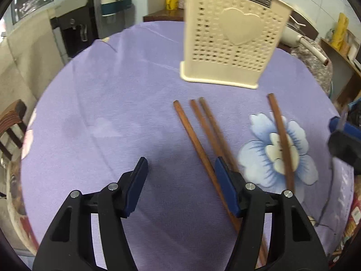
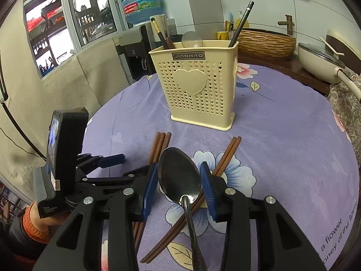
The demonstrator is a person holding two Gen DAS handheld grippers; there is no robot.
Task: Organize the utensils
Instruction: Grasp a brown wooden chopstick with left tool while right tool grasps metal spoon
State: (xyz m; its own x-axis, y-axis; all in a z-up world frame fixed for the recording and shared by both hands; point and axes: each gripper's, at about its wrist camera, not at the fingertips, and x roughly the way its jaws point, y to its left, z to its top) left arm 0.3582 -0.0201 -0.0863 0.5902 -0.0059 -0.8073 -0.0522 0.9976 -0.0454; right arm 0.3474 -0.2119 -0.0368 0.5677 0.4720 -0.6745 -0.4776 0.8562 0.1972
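Note:
A cream perforated utensil holder (image 2: 196, 85) stands on the purple tablecloth (image 2: 282, 140) and holds chopsticks and a spoon; it also shows in the left wrist view (image 1: 230, 40). Brown chopsticks (image 1: 198, 140) lie on the cloth in front of it, with a crossed pair (image 2: 225, 158) further right. A metal spoon (image 2: 180, 176) lies over that pair, its bowl between my right gripper's open fingers (image 2: 178, 176). My left gripper (image 1: 180, 171) is open and empty, low over the cloth, its right finger beside the chopsticks.
A single chopstick (image 1: 282, 140) lies across the flower print. The left gripper's body (image 2: 63, 158) sits left of the right gripper. A pan (image 2: 320, 61) and a basket (image 2: 266, 43) stand beyond the table. A water dispenser (image 2: 135, 52) stands behind.

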